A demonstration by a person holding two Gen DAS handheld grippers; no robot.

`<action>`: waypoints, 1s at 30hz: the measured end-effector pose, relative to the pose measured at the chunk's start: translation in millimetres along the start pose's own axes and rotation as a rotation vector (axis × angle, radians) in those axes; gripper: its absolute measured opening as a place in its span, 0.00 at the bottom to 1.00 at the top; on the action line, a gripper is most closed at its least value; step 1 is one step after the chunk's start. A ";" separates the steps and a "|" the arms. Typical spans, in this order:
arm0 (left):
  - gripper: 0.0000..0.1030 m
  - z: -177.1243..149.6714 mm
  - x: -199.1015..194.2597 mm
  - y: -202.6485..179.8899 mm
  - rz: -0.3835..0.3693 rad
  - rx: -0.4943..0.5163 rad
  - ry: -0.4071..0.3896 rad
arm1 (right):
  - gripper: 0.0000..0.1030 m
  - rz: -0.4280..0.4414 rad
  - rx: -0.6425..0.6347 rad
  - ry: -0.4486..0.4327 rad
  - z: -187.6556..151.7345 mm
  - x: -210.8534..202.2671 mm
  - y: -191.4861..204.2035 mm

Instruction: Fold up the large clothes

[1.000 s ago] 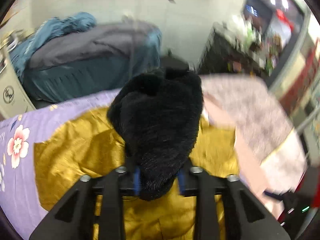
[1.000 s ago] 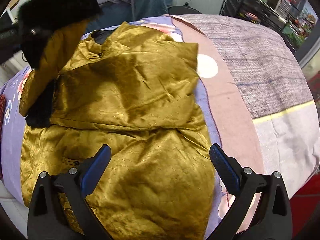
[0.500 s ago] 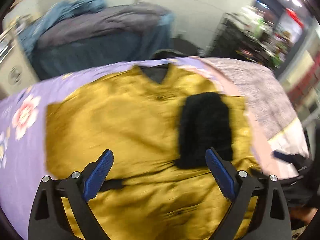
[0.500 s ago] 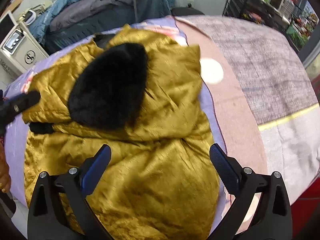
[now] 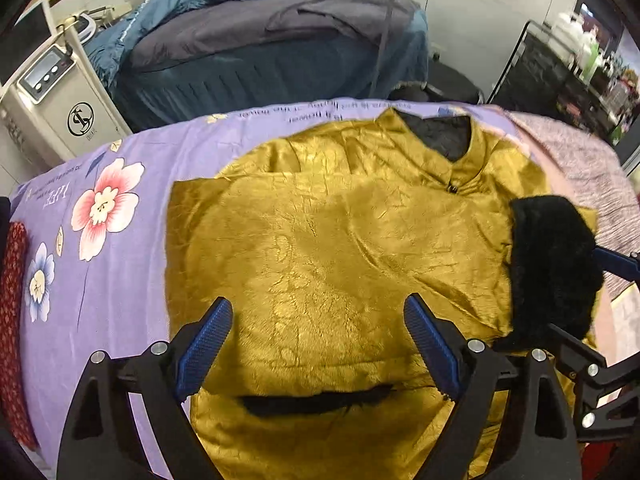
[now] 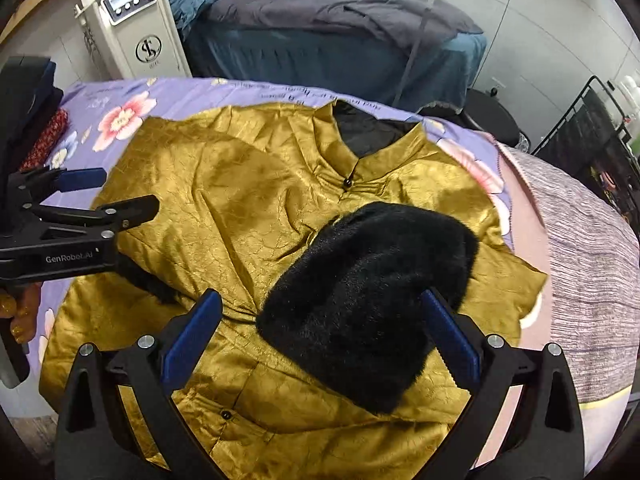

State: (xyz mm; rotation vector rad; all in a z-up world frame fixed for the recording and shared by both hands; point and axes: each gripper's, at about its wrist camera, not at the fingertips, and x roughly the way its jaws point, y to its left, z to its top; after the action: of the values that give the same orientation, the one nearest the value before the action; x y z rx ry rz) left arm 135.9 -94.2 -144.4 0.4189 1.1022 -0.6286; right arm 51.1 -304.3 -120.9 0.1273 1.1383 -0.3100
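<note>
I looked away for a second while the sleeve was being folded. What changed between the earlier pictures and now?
The left tool let go of the black fur cuff, which now lies on the gold jacket's chest; its jaws have just been opening and hold nothing. The right tool stayed open and now hovers over the cuff. The jacket stayed flat on the purple floral sheet.

The jacket [image 6: 248,216] lies spread flat on the bedsheet [image 5: 120,272], collar [image 6: 376,152] toward the bed's far edge and hem toward the near edge. Its fur cuff [image 6: 368,300] lies folded across the chest, toward the right side of the bed, and a blanket [image 6: 592,264] covers the bed right of the jacket. Beyond the far edge stand a second bed [image 6: 332,40] and, to its left, a machine [image 6: 132,28]; a rack [image 6: 600,136] stands at far right.
</note>
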 end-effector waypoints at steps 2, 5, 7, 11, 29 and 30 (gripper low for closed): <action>0.82 0.6 17.4 -2.0 0.007 -0.001 0.054 | 0.94 -0.031 -0.010 0.075 -2.2 24.0 -2.7; 0.84 -3.0 38.6 -3.1 0.012 -0.009 0.116 | 0.94 0.023 0.082 0.191 -11.5 53.6 -19.3; 0.85 -6.7 48.6 -4.7 0.011 -0.001 0.139 | 0.95 0.057 0.146 0.207 -17.4 61.2 -29.7; 0.94 -11.4 65.7 -9.6 0.008 0.030 0.190 | 0.95 0.083 0.173 0.261 -23.6 77.1 -33.6; 0.94 -25.5 23.7 11.0 -0.055 -0.041 0.054 | 0.95 0.119 0.251 0.155 -24.3 31.6 -40.5; 0.94 -27.6 16.5 15.3 -0.059 -0.055 0.041 | 0.95 0.126 0.259 0.140 -26.2 24.3 -43.7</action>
State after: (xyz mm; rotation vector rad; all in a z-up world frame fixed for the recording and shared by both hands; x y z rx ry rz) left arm 132.0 -70.3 -170.5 0.3543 1.1721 -0.6426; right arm 24.2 -343.4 -151.3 0.4532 1.2193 -0.3388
